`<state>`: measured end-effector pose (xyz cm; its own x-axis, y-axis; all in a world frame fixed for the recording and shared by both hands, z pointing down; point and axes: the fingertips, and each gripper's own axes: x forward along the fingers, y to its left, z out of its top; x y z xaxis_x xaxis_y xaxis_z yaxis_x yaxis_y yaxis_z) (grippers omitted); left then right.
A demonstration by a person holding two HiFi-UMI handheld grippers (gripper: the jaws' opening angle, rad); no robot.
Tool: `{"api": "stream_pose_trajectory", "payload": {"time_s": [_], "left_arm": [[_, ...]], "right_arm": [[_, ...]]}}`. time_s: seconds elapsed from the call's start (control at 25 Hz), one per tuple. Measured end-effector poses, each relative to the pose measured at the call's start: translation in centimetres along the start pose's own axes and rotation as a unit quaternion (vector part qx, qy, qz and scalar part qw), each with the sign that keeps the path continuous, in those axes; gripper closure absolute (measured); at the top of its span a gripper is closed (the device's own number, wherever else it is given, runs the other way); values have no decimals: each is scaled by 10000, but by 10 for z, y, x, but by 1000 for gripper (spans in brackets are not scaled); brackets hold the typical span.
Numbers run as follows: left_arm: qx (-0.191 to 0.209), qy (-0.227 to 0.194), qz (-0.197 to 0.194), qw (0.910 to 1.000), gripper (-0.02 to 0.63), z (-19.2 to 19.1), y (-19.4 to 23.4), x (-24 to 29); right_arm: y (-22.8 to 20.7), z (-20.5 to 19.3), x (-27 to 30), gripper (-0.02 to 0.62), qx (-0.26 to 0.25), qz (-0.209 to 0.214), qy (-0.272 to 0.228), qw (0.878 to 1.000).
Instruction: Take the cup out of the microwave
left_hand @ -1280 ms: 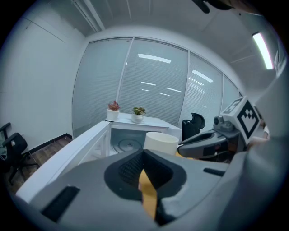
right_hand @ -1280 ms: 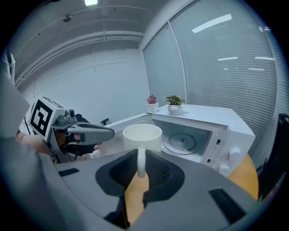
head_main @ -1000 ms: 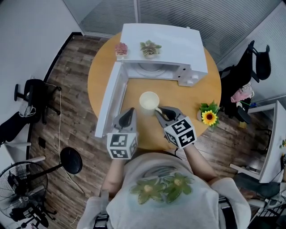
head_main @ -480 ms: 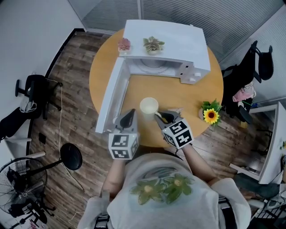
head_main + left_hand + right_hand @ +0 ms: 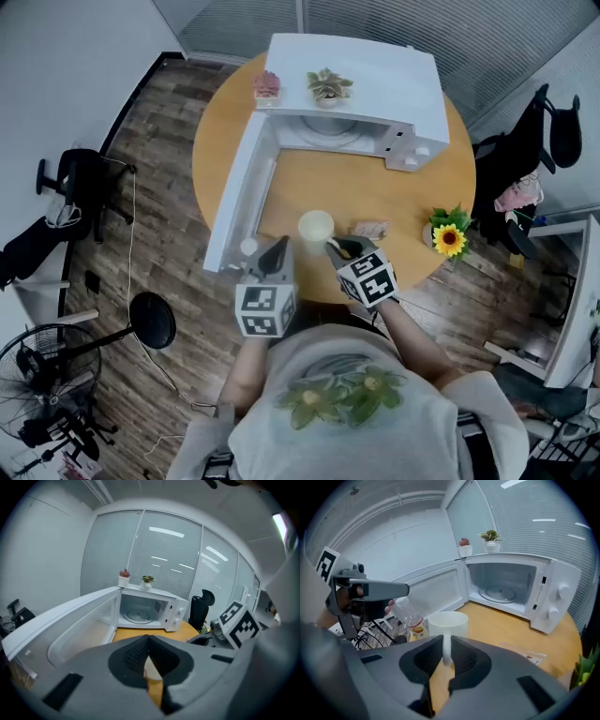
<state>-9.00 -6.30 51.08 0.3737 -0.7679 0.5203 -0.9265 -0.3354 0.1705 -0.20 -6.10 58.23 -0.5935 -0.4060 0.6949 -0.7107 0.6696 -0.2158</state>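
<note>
Distance between the white handled cup [image 5: 316, 226] and the open white microwave [image 5: 352, 84] at frame top has grown, so removal looks essentially done. The right gripper [image 5: 445, 645] fingers pinch the handle; the left gripper [image 5: 149, 640] fingers are pressed together.

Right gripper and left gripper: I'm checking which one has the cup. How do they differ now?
The right gripper has its jaws closed on the handle of the white cup; the left gripper has its jaws together on nothing. The right gripper sits right of the cup, the left gripper left of it. Both point toward the open microwave.
</note>
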Motion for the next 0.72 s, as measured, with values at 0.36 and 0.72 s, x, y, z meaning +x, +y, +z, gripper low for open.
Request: {"api": "stream_pose_trajectory", "payload": {"time_s": [0.36,0.72], "left_arm": [[-63,288,34,9996,603,-31,-2,7],[-110,563,-48,9983,603,-50,-6,17]], "right_arm": [[-6,-24,23,532,12,-127,234,9996],[-3,-40,37,534,-61,-206,272,9994]]}}
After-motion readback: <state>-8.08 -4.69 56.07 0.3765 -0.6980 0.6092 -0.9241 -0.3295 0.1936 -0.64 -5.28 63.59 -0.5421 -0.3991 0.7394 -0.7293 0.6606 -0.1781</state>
